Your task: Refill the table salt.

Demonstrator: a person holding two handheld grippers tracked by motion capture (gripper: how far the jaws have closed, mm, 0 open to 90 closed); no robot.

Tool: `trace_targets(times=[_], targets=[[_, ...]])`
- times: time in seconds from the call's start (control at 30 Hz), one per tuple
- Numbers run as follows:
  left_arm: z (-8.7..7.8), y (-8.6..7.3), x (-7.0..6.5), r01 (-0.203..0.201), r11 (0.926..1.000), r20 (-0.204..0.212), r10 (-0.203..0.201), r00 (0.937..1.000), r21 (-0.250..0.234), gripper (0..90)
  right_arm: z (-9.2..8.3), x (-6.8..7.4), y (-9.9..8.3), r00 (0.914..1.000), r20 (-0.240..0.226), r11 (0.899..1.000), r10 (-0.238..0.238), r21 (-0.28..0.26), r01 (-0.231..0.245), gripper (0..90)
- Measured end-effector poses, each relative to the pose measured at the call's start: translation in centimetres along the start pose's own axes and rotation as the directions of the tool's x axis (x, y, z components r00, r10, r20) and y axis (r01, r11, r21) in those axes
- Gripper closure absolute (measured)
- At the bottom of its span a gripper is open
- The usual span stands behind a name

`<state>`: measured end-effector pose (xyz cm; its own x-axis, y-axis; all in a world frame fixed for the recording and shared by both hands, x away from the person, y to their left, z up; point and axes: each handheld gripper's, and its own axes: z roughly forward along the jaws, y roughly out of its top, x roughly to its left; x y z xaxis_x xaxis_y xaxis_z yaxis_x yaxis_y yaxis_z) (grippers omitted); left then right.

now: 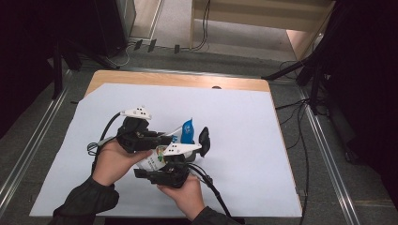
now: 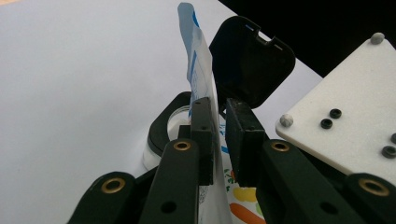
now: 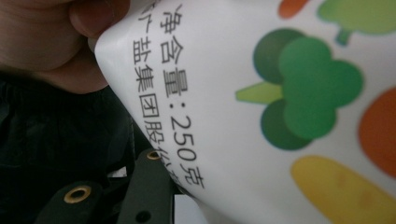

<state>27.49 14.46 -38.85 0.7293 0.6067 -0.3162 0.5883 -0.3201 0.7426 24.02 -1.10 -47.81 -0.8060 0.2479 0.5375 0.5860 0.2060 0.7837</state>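
Observation:
A white pouch (image 1: pixel 155 161) printed with vegetables and topped in blue (image 1: pixel 187 130) is held between both grippers above the table's near middle. My left gripper (image 1: pixel 171 139) is shut on the pouch's thin upper part (image 2: pixel 205 79), which stands edge-on between its jaws. My right gripper (image 1: pixel 148 171) is shut on the fuller lower part, whose print (image 3: pixel 280 93) lies close before its camera, with one black jaw along the pouch's edge. Just beyond the blue top stands a white jar (image 2: pixel 173 121) with a black rim and its black flip lid (image 2: pixel 252 60) raised open.
A white sheet (image 1: pixel 244 164) covers the wooden table (image 1: pixel 178 79). The right gripper's pale top plate (image 2: pixel 350 116) sits close beside the left jaws. A thumb (image 3: pixel 93 18) rests against the pouch. Cables trail off the table's near edge.

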Motion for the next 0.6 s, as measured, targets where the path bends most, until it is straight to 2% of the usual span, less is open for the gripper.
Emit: trace_targets(times=[0.2,0.6], targets=[[0.5,-0.1,0.1,-0.003,0.9999,-0.012,0.004,0.9999,0.014,82.4,0.1,-0.5,-0.3,0.9995,-0.011,1.000,0.028,-0.001,-0.028,69.0],[1.0,0.0,0.0,-0.012,0.9995,-0.014,0.012,0.9998,0.030,82.4,0.1,-0.8,-0.6,0.9986,-0.016,0.999,0.051,-0.010,-0.051,69.1]])
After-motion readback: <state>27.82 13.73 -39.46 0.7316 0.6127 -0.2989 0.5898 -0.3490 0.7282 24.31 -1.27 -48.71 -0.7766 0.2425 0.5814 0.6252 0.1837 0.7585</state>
